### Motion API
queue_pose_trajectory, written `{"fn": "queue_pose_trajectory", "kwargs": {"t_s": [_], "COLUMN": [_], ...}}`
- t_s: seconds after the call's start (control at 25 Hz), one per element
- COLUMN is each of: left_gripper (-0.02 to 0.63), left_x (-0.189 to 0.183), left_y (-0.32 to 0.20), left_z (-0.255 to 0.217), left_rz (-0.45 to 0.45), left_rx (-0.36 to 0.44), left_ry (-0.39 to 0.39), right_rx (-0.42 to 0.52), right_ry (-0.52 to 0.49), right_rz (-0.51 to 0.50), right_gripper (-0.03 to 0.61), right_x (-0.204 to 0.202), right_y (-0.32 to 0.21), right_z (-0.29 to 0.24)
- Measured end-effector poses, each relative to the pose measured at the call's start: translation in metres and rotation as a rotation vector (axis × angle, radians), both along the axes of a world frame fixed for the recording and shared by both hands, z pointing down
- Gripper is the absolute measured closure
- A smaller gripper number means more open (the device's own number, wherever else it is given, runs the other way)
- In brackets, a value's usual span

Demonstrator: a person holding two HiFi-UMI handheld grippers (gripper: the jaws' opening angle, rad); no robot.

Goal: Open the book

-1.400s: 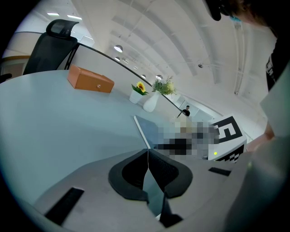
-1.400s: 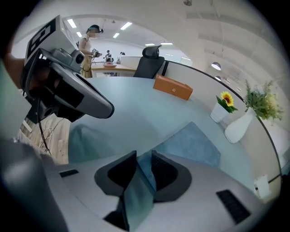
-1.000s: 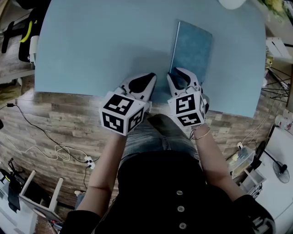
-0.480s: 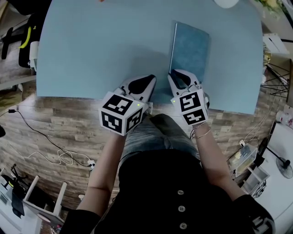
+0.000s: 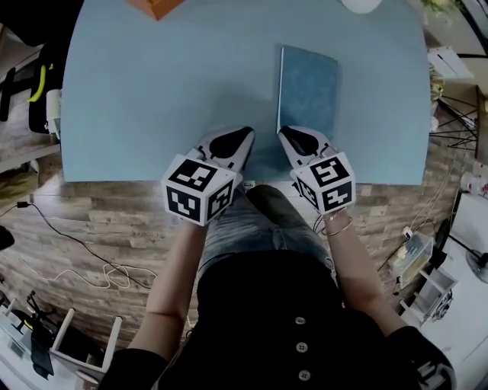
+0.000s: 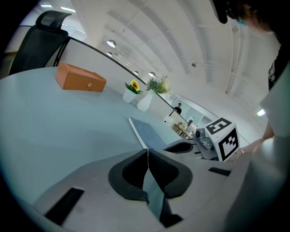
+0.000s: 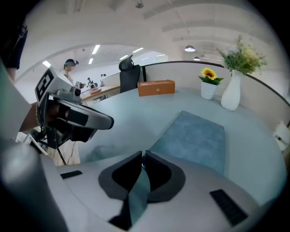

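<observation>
A closed book [image 5: 307, 89] with a blue-teal cover lies flat on the light blue table [image 5: 152, 91], its spine to the left. My right gripper [image 5: 283, 132] is shut and holds nothing; its tip is at the book's near left corner. My left gripper [image 5: 246, 132] is shut too and empty, just left of the right one over bare table. From the right gripper view the book [image 7: 195, 138] lies just beyond the closed jaws [image 7: 142, 155]. The left gripper view shows the book [image 6: 149, 134] ahead of its jaws [image 6: 147, 149], with the right gripper [image 6: 199, 145] beside it.
An orange box [image 5: 155, 6] sits at the table's far edge, and a white vase [image 5: 361, 4] at the far right. The right gripper view also shows a small sunflower pot [image 7: 208, 88] and a black chair [image 7: 130, 72]. The table's near edge runs under both grippers.
The head view has shifted, bringing the orange box into sight. The right gripper's tip, earlier over the book's near end, now sits at its near left corner. Both grippers stay shut.
</observation>
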State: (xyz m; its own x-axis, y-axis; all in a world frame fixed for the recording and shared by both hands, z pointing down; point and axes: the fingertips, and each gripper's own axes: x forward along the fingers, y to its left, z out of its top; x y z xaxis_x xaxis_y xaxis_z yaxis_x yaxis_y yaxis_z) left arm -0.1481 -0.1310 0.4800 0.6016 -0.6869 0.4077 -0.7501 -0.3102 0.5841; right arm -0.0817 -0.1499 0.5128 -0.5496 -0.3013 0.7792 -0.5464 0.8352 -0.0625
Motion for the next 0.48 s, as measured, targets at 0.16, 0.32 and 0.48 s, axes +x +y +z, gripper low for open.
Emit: {"fn": "queue_pose_trajectory", "kwargs": {"t_s": [0.16, 0.32, 0.48], "left_gripper": [0.599, 0.599, 0.598], "left_x": [0.001, 0.003, 0.01], "left_y": [-0.005, -0.008, -0.01], "left_z": [-0.002, -0.002, -0.005], "left_rz": [0.016, 0.03, 0.036], "left_rx": [0.008, 0.008, 0.008], "left_ry": [0.001, -0.003, -0.005], "right_rx": [-0.035, -0.116, -0.165], "right_ry": [-0.049, -0.131, -0.185], "right_rz": [0.055, 0.122, 0.148], "right_gripper": [0.555, 0.557, 0.557], "right_x": [0.003, 0.005, 0.01], "right_y": [-0.001, -0.004, -0.006], "right_z": [-0.005, -0.01, -0.016]}}
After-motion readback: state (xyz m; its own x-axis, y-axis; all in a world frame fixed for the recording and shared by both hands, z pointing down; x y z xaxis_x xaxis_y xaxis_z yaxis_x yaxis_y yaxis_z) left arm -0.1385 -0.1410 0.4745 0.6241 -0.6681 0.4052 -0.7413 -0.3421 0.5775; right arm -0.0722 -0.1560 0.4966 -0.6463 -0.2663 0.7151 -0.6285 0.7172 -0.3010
